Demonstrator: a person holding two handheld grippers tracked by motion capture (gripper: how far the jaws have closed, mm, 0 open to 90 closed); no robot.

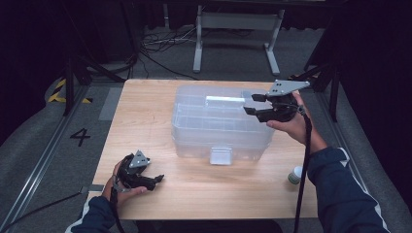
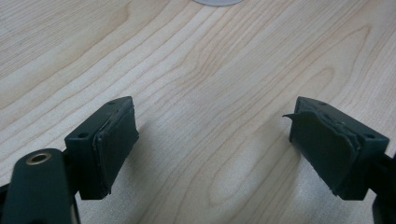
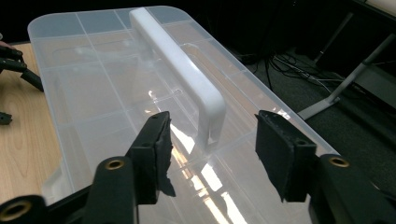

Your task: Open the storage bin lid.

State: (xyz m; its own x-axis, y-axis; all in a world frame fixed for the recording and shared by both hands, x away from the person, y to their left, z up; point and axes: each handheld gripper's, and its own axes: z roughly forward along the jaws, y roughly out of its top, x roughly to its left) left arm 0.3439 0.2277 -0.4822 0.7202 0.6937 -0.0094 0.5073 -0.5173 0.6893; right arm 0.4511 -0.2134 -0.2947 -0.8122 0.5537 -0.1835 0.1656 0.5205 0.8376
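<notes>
Above the box lid [image 3: 116,93], right claw [image 3: 212,149] hovers level.

You can read one mark: a black number "4" [image 1: 80,137] on the grey floor [image 1: 43,145] left of the table. Box and grippers carry no legible text.

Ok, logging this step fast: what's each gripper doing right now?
Left gripper: open, holding nothing, low over the table.
Right gripper: open, holding nothing, above the clear box, lined up with its white handle.
</notes>
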